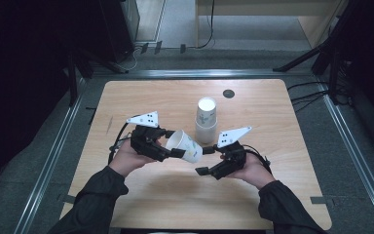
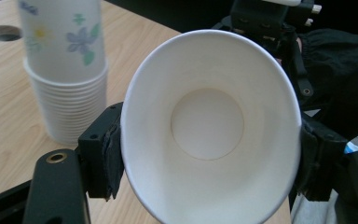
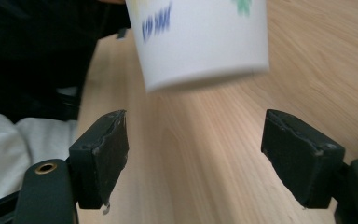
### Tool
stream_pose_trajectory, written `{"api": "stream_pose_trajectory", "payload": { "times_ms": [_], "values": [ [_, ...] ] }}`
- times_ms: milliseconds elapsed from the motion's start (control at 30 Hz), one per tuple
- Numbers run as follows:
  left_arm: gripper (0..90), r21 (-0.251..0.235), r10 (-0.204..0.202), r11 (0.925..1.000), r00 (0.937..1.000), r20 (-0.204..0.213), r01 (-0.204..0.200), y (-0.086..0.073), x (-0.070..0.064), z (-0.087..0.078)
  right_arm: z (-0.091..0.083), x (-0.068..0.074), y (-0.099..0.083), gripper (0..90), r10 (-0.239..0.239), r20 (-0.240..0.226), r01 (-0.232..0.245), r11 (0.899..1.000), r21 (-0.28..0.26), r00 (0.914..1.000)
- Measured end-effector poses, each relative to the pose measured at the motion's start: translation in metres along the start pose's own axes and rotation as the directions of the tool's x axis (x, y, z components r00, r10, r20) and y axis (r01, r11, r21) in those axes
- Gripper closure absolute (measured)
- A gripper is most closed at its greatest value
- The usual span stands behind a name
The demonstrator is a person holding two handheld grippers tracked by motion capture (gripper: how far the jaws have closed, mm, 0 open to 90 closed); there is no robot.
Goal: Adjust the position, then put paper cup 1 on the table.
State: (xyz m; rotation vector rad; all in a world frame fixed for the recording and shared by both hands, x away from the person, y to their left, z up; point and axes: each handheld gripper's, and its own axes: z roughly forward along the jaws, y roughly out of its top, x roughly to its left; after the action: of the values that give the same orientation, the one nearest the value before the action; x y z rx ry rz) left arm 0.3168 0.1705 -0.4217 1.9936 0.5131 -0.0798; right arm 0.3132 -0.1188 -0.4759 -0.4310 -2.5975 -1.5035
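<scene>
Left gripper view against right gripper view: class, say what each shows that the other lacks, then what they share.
Left gripper view alone: the inside of the paper cup, squeezed between the left gripper jaws, and the stack of cups. Right gripper view alone: the right gripper with its jaws open on nothing, below the cup's outside. Both: the cup and the wooden table.

Light wood bench (image 1: 151, 97) on a grey floor (image 1: 39, 146), dark room all around, cables (image 1: 307, 95) trailing off right.
</scene>
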Motion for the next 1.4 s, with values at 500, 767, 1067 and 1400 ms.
{"api": "stream_pose_trajectory", "payload": {
  "times_ms": [500,767,1067,1400],
  "values": [
    [25.2,0.058,-0.023,0.9979,0.9924,-0.121,0.03,-0.009,0.014,-0.024,-0.005,-0.001,-0.014,19.7,-0.063,0.262,0.033,0.993,0.118,0.963],
    [25.1,0.119,0.001,0.9927,0.9811,-0.193,0.023,-0.014,0.016,-0.031,-0.019,-0.005,-0.019,19.8,0.014,0.369,-0.047,0.996,0.079,0.9292],
    [25.1,0.127,-0.02,0.9904,0.967,-0.254,0.054,-0.023,0.028,-0.049,-0.029,-0.008,-0.025,19.9,0.077,0.42,-0.11,0.993,0.054,0.9044],
    [25.1,0.143,-0.051,0.9843,0.9424,-0.331,0.103,-0.038,0.049,-0.069,-0.031,-0.014,-0.024,20.0,0.082,0.418,-0.112,0.993,0.046,0.9049]
  ]
}}
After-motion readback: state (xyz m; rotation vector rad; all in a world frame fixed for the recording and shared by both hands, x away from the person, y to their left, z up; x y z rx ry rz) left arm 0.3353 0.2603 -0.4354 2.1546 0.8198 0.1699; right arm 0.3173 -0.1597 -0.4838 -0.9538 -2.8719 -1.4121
